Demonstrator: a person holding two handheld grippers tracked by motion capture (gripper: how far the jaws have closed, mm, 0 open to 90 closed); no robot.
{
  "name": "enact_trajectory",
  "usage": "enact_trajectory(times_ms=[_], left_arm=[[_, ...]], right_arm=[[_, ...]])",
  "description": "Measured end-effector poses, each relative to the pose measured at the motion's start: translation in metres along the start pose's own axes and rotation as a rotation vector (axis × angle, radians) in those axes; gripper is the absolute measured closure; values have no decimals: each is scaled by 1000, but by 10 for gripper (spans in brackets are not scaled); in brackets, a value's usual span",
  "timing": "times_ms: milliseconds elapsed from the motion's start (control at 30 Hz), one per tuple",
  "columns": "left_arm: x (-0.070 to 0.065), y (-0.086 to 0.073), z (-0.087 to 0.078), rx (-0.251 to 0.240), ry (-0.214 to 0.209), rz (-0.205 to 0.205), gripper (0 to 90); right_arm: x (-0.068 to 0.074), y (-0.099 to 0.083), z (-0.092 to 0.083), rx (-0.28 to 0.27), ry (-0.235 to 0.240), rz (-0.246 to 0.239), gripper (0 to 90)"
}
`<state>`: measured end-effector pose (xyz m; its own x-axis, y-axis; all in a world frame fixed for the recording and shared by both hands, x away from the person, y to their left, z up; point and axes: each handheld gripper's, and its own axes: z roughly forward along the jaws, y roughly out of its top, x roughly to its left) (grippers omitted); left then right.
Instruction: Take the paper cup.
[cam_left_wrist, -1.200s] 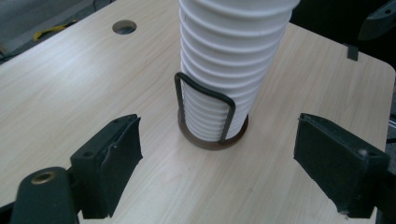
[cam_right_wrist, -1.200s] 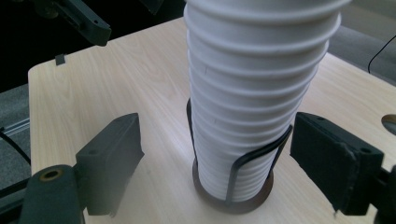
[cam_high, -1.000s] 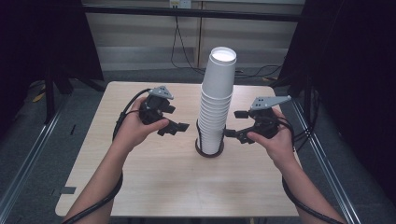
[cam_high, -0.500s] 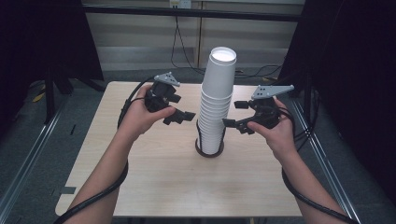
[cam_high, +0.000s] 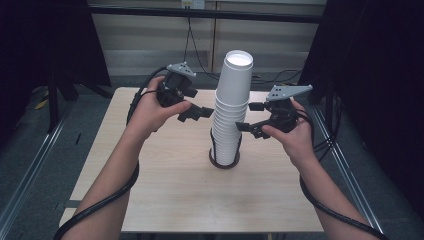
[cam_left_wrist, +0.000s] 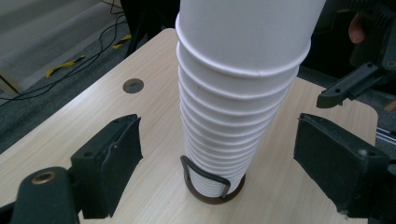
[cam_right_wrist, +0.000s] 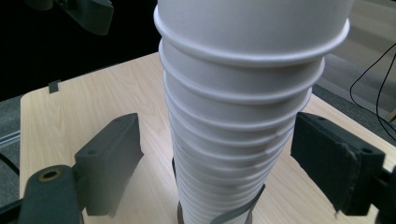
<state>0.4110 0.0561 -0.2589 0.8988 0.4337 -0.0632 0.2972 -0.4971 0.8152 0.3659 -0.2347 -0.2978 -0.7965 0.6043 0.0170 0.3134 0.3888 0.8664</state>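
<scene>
I had both grippers flanking the stack of white paper cups (cam_high: 231, 112), which stood upside down in a dark ring holder (cam_high: 224, 161) near the middle of the table (cam_high: 165, 200). The left gripper (cam_high: 200, 113) had its jaws apart, the stack framed between them but untouched. The right gripper (cam_high: 245, 126) was likewise spread, pads clear of the cups. By my reading nothing was lifted off yet: gripping the top cup and pulling it free was all left to do.

A cup stack (cam_high: 231, 112) is seated upright in a ring holder (cam_high: 224, 161) at mid-surface (cam_high: 165, 200), flanked by left gripper (cam_high: 202, 112) and right gripper (cam_high: 245, 117).
</scene>
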Motion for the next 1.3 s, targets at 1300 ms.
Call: enact_trajectory(times_ms=[1300], left_arm=[[-14,54,42,-54,-27,61,112]], right_arm=[[-7,14,15,-31,-37,34,155]])
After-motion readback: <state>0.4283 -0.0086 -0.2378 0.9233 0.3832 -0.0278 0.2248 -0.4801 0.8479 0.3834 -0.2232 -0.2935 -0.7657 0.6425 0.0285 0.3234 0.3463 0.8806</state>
